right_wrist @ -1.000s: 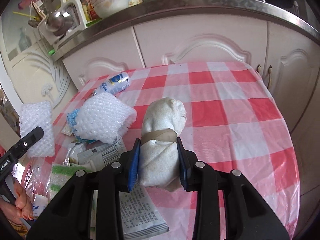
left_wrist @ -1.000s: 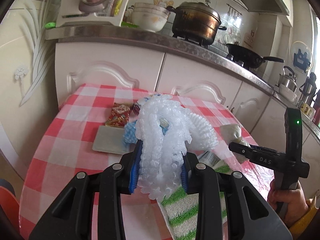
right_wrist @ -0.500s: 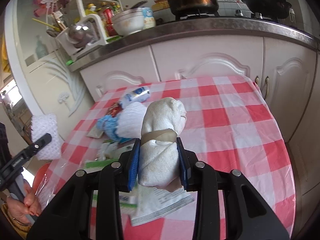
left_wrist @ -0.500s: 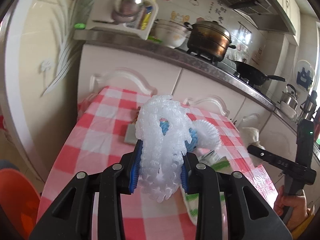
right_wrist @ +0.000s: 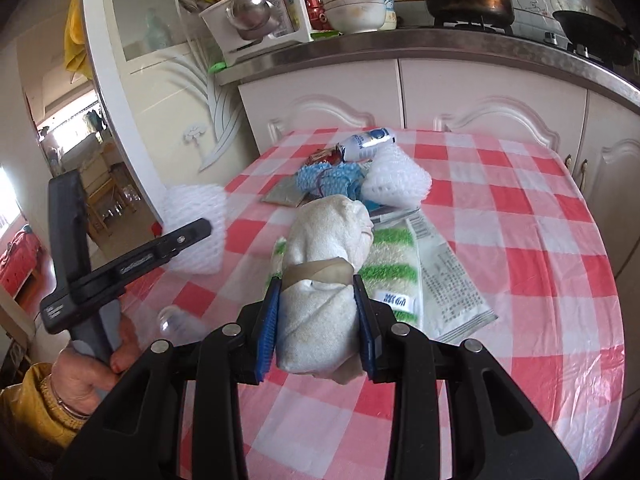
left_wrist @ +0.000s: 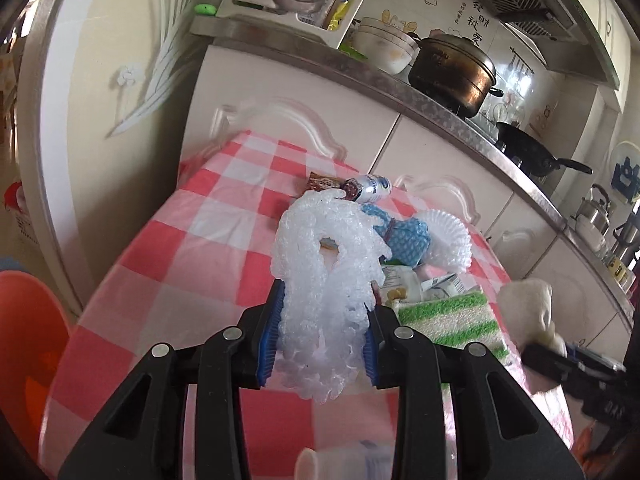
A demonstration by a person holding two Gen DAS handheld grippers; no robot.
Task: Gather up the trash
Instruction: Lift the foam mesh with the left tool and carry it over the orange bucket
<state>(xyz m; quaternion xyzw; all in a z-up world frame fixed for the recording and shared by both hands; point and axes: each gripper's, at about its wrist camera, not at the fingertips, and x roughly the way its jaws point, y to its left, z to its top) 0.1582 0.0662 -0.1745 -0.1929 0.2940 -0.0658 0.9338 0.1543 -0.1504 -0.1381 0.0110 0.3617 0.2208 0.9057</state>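
Your left claw (left_wrist: 322, 334) is closed on a white foam net (left_wrist: 326, 276), its blue pads pressing the lower part from both sides while the looped upper part stands up above the fingertips. It is held over the near left part of the surface (left_wrist: 224, 216), which wears a red and white checked cloth. An orange bin (left_wrist: 24, 344) sits low at the left, beside the surface edge and below it.

Your right claw (right_wrist: 316, 330) is clamped on a rolled white cloth bundle (right_wrist: 320, 280) bound by a tan band (right_wrist: 318, 272) just above the pads. The bundle is lifted over a green and white striped cloth (right_wrist: 390, 270) that lies on the surface (right_wrist: 520, 240), with a pale printed packet (right_wrist: 448, 280) just beside it on the right, partly overlapping it.

Farther back the rest of the litter lies in a loose cluster: a blue foam net (right_wrist: 328, 174) touching a second white foam net (right_wrist: 400, 182), a small white bottle (right_wrist: 366, 142) on its side behind them, a red wrapper (right_wrist: 324, 156) beside the bottle, and a flat grey packet (right_wrist: 282, 198) in front of the blue net.

From the right wrist view your left claw (right_wrist: 210, 228) shows at the left with the foam net (right_wrist: 194, 232) in its grip, held near the surface's left edge. From the left wrist view the cloth bundle (left_wrist: 528, 304) shows at the right, blurred
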